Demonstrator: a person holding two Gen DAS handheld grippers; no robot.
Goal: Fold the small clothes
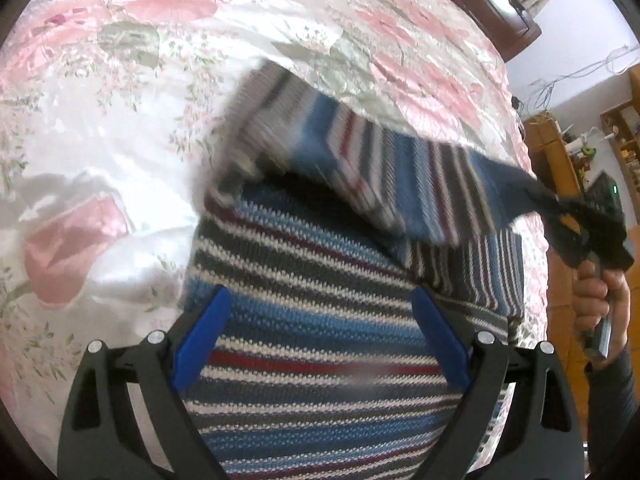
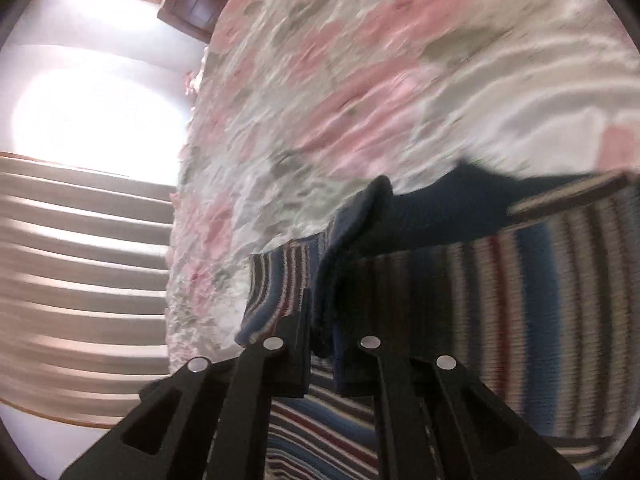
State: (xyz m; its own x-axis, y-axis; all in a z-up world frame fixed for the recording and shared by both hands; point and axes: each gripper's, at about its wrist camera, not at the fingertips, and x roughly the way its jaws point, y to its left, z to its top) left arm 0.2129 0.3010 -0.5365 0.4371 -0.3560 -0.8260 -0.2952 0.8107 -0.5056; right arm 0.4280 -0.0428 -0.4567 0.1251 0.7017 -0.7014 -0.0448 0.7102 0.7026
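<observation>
Sweater sleeve blurred — right tongs pinch its dark cuff.

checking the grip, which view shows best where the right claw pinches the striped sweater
The right wrist view: the right claw is shut on the striped sweater at a dark blue edge, seen close up. The left wrist view shows that claw only sideways at the frame's right edge, holding the lifted sleeve.
</observation>
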